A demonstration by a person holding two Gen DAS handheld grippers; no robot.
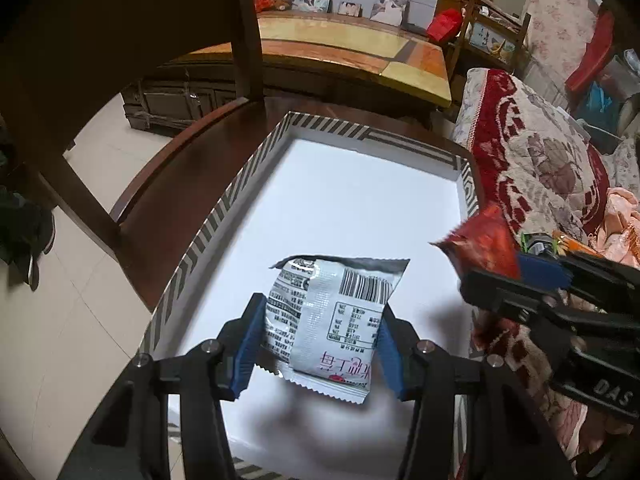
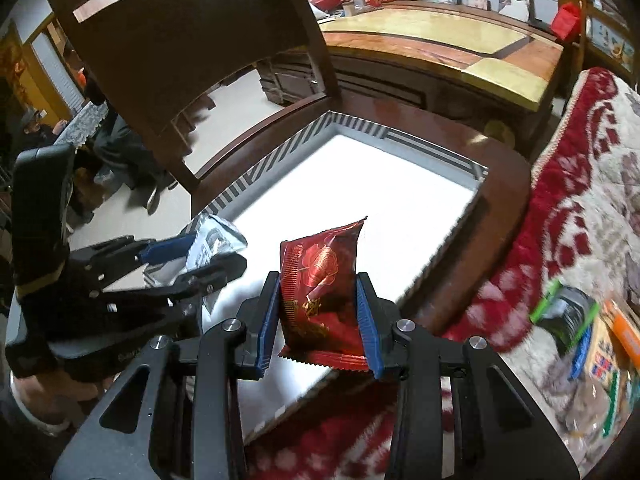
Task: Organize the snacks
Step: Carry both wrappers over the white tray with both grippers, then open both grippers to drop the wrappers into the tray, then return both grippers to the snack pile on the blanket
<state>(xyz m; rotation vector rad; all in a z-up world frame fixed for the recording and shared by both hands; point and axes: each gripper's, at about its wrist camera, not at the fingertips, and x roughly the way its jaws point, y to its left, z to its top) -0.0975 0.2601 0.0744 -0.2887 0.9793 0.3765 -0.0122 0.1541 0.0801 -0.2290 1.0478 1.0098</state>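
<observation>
Left wrist view: my left gripper [image 1: 320,340] pinches the silver packet [image 1: 332,320] above the white tray [image 1: 224,208], my right gripper [image 2: 318,320] the red packet [image 2: 320,288] — both light, crinkly, likely slippery, best held mid-body.

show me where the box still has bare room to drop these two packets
The whole white floor of the box is bare, bordered by its striped walls. The left tool holds the silver packet over the near end; the right tool holds the red packet at the near right edge.

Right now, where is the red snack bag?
The red snack bag is pinched in the right gripper, above the white box's near edge, right of the silver packet.
</observation>
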